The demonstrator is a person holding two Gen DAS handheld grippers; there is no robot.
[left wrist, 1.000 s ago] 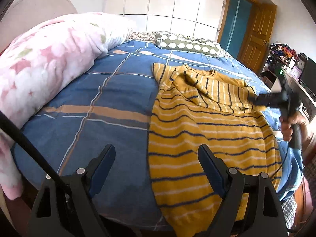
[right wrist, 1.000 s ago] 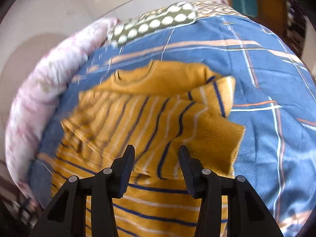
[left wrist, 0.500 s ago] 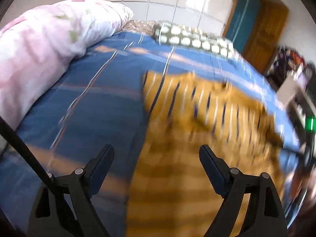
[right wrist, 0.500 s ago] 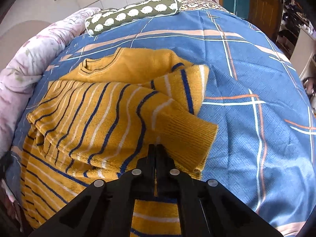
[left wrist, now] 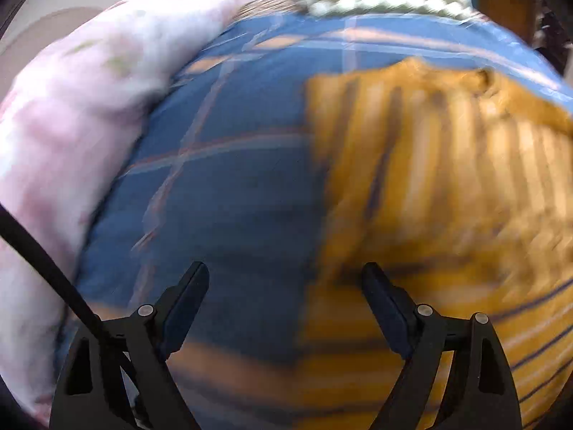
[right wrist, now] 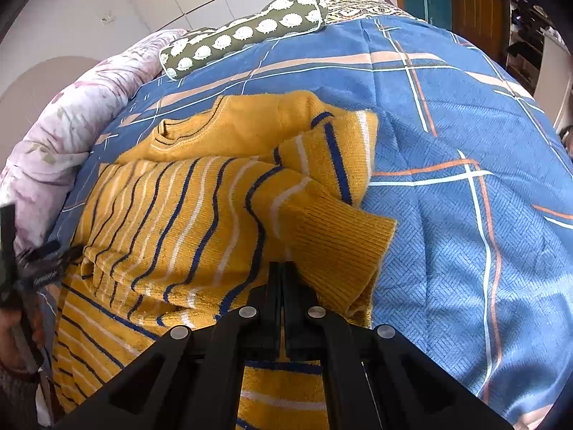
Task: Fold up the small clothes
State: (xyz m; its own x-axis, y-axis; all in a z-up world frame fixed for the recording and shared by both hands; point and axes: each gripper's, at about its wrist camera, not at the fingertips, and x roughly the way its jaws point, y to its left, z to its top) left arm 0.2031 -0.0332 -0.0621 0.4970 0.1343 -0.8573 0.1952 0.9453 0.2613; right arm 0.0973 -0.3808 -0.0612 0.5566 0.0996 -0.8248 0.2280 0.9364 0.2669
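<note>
A yellow sweater [right wrist: 200, 193] with navy and white stripes lies on the blue plaid bed cover [right wrist: 447, 179], both sleeves folded across its chest. My right gripper [right wrist: 281, 267] is shut on the sweater at the base of the folded sleeve's ribbed cuff [right wrist: 340, 243]. My left gripper [left wrist: 286, 286] is open and empty, low over the bed at the sweater's [left wrist: 447, 186] left edge; this view is motion-blurred. The left gripper also shows at the far left of the right wrist view [right wrist: 39, 268], by the sweater's side.
A pink floral duvet [left wrist: 71, 136] is bunched along the left side of the bed. A green pillow with white pattern [right wrist: 247, 32] lies at the head. Wooden doors [right wrist: 472, 3] and cluttered shelves stand to the right.
My right gripper closed on the sweater by the folded sleeve. My left gripper moved forward and lower along the sweater's left edge, still open.
</note>
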